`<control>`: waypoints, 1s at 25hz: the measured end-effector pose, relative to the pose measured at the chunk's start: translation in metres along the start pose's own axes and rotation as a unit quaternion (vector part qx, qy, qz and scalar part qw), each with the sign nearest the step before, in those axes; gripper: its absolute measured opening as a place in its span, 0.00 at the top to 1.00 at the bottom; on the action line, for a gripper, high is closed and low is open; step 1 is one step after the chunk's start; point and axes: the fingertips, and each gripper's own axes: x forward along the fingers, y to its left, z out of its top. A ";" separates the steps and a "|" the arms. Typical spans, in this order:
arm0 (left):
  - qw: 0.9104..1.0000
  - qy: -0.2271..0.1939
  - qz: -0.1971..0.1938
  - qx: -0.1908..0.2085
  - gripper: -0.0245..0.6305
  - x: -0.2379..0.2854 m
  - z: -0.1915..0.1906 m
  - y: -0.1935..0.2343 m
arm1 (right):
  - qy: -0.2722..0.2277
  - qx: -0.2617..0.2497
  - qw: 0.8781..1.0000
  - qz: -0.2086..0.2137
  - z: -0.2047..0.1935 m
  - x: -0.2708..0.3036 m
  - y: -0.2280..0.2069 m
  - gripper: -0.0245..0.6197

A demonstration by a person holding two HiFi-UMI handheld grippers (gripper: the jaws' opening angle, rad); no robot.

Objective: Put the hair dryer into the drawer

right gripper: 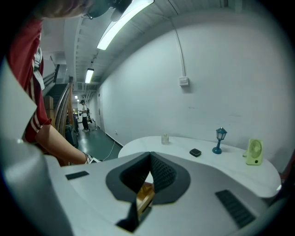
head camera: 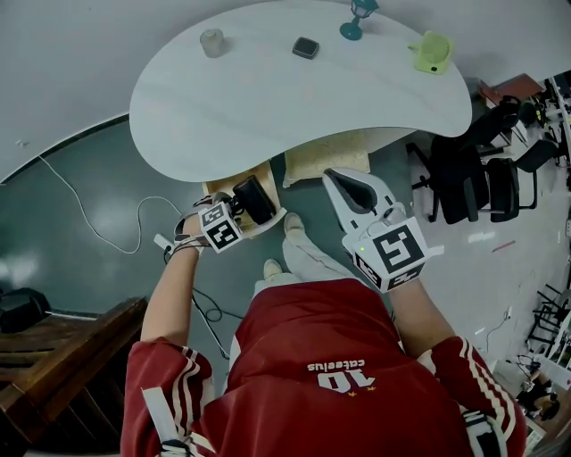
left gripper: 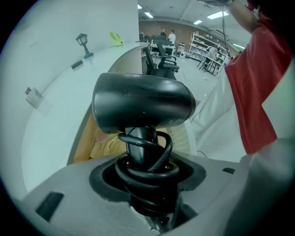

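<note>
Cord-wound handle clamped in left gripper [left gripper: 147, 186]; black plastic hair dryer [left gripper: 143, 103] poised above open wooden drawer [left gripper: 83, 144] under white curved bench [left gripper: 55, 110]. Right gripper [right gripper: 148, 159] closed, empty. Probably light, rigid, top-heavy; handle safest hold.

Black hair dryer [left gripper: 143, 103]; white table [head camera: 268, 98]; teal lamp [head camera: 357, 20]

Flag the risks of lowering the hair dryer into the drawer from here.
The left tongs clamp the hair dryer over its coiled cord, not bare handle: it may slip or twist. The drawer opens just below the table edge, so the dryer's head could catch there.
</note>
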 end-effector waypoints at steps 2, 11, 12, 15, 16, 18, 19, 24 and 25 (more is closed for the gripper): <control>1.000 0.002 0.004 0.005 0.57 -0.001 0.003 0.003 | 0.002 0.005 1.000 0.001 -0.004 0.002 -0.003 0.95; 0.999 0.030 -0.002 0.024 0.57 0.016 0.006 0.011 | 0.003 0.008 0.999 0.031 -0.018 0.020 -0.001 0.95; 0.999 0.030 -0.001 0.020 0.57 0.020 0.006 0.012 | 0.002 0.009 0.999 0.034 -0.021 0.023 -0.002 0.95; 1.000 0.030 0.001 0.001 0.57 0.031 0.005 0.013 | 0.001 0.020 0.999 0.041 -0.034 0.033 -0.005 0.95; 0.999 0.032 0.001 -0.007 0.57 0.034 0.004 0.014 | 0.002 0.027 0.999 0.042 -0.039 0.036 -0.007 0.95; 0.999 0.034 -0.003 -0.029 0.57 0.040 0.003 0.016 | 0.005 0.040 0.998 0.044 -0.048 0.042 -0.010 0.95; 0.999 0.035 -0.005 -0.041 0.57 0.044 0.003 0.018 | 0.007 0.044 0.998 0.044 -0.051 0.045 -0.012 0.95; 0.995 0.043 -0.014 -0.086 0.57 0.059 -0.001 0.028 | 0.017 0.048 0.998 0.047 -0.061 0.053 -0.019 0.95; 0.994 0.043 -0.013 -0.095 0.57 0.060 -0.001 0.030 | 0.019 0.048 0.998 0.048 -0.063 0.053 -0.021 0.95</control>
